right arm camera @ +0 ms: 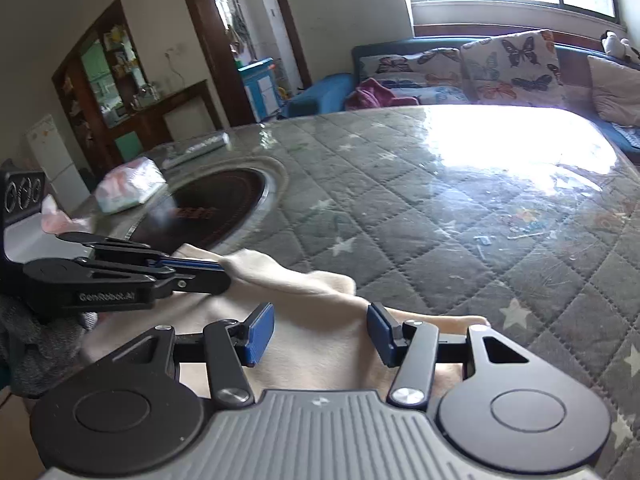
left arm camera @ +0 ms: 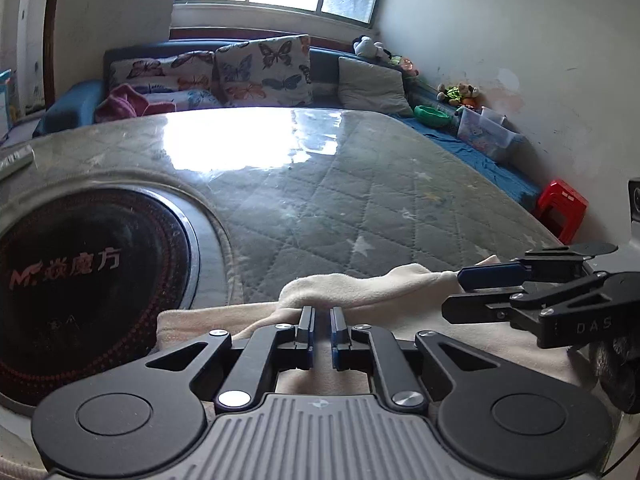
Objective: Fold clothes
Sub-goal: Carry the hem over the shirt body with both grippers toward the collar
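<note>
Two grippers work over one cream garment (left arm camera: 384,292) that lies bunched at the near edge of the table (left arm camera: 360,184), on its grey quilted, star-printed cover under a glossy clear sheet. The left gripper (left arm camera: 322,316) has its jaws drawn almost together, pinching a raised fold of the cream garment between the blue pads; in the right wrist view its fingers (right arm camera: 192,270) reach in from the left and close flat on the cloth's edge. The right gripper (right arm camera: 320,330) stands with jaws wide apart, holding nothing, the cream garment spread just below and between them. Left of the left gripper's jaws, a round black cooktop (left arm camera: 80,280) is set into the table. Beyond the jaws, past the far table edge, sit butterfly cushions (left arm camera: 264,72).
</note>
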The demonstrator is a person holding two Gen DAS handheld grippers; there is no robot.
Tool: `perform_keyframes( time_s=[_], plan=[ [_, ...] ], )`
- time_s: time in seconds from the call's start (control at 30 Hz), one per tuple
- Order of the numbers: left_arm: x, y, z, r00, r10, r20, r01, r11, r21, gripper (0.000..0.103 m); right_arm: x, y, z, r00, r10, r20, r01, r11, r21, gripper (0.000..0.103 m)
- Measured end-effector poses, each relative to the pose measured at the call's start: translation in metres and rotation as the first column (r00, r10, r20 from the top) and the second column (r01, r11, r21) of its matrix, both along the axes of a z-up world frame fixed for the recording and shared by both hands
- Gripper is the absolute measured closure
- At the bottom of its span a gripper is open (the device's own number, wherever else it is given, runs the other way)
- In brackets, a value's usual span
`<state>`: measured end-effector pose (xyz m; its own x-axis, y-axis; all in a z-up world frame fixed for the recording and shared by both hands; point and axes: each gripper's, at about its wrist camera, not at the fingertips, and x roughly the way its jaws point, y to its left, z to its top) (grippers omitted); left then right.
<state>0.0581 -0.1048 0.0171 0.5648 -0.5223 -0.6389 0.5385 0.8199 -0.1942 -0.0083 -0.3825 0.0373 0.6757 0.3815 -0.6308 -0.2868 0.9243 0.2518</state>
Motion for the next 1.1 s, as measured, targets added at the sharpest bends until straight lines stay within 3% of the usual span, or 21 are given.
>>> perform_keyframes(
  time_s=[0.1,0.57,0.7,0.83,0.97,1.1],
  plan=[
    [-0.002,0.000,0.000,1.000,0.008,0.004,-0.008,1.000,-0.002,0.094,0.002,0.005,-0.004,1.000,-0.016,0.003,0.016,1.000,0.012,0.050],
    [-0.002,-0.006,0.003,1.000,0.012,0.025,-0.012,1.000,0.002,0.094,0.003,0.036,0.008,0.995,-0.041,0.089,0.057,0.981,-0.187,0.035],
    [-0.001,-0.006,0.003,1.000,0.013,0.019,-0.013,1.000,-0.004,0.093,0.019,0.036,0.003,0.996,-0.078,0.048,0.087,0.971,-0.225,0.033],
    [-0.010,-0.001,0.011,0.999,0.012,0.043,-0.011,1.000,-0.019,0.086,0.028,0.037,-0.006,0.996,-0.087,0.034,0.093,0.958,-0.271,0.022],
    [-0.018,0.008,0.015,0.997,0.030,0.076,-0.030,1.000,-0.007,0.082,0.018,0.037,-0.002,0.992,-0.076,0.100,0.102,0.950,-0.295,0.017],
    [-0.021,0.019,0.011,0.996,0.052,0.078,-0.053,0.999,0.012,0.082,0.002,0.032,0.009,0.983,-0.082,0.166,0.126,0.954,-0.271,0.001]
  ],
)
